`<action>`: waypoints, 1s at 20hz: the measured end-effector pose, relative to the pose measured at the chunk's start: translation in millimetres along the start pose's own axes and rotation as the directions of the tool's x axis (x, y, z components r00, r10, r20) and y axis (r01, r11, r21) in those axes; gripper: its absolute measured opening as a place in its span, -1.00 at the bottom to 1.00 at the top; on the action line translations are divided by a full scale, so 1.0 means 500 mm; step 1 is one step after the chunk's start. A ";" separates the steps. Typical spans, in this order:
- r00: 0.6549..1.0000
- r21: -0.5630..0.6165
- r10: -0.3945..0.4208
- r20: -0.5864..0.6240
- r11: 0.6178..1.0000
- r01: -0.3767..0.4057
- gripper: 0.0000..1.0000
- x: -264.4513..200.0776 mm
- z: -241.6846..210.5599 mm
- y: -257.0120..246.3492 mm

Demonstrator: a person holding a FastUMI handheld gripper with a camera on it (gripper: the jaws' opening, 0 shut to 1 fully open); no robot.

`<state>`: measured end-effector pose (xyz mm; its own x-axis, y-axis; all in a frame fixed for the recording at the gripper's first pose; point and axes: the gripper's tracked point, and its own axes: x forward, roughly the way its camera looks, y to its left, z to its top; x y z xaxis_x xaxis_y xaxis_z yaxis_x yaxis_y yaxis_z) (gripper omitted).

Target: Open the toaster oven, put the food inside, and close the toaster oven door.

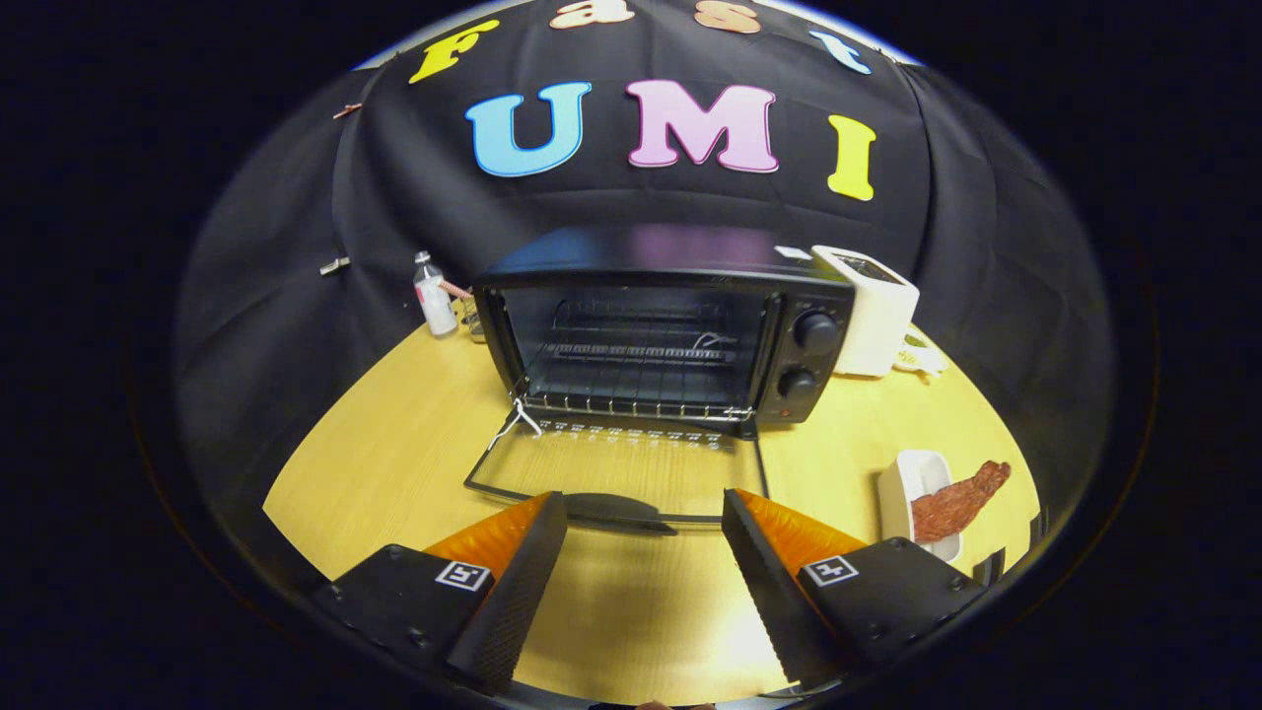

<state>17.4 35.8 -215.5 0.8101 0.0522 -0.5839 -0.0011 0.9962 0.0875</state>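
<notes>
A black toaster oven [663,325] stands at the back of the wooden table, its glass door [616,471] folded down flat toward me. The wire rack [631,404] inside holds nothing. The door's handle [616,511] lies just ahead of my fingertips. My gripper [644,513] is open with nothing between its fingers, hovering above the table in front of the door. To the right of the right finger a reddish-brown piece of food [958,503] rests across a small white dish [912,485].
A white toaster [873,311] stands right of the oven against the cloth wall. A small plastic bottle [434,296] stands to the oven's left. The round table [394,444] has bare wood on the left side.
</notes>
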 end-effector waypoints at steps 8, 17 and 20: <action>0.997 0.097 -0.072 0.025 0.993 0.069 0.96 -0.115 0.042 -0.159; 0.982 0.082 -0.178 0.057 0.981 0.173 0.98 -0.185 0.087 -0.405; 0.981 0.107 -0.192 0.014 0.976 0.189 0.98 -0.172 0.070 -0.500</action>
<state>-31.6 -220.3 -158.9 0.8033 -0.1409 -0.5787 0.2150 0.9747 0.0611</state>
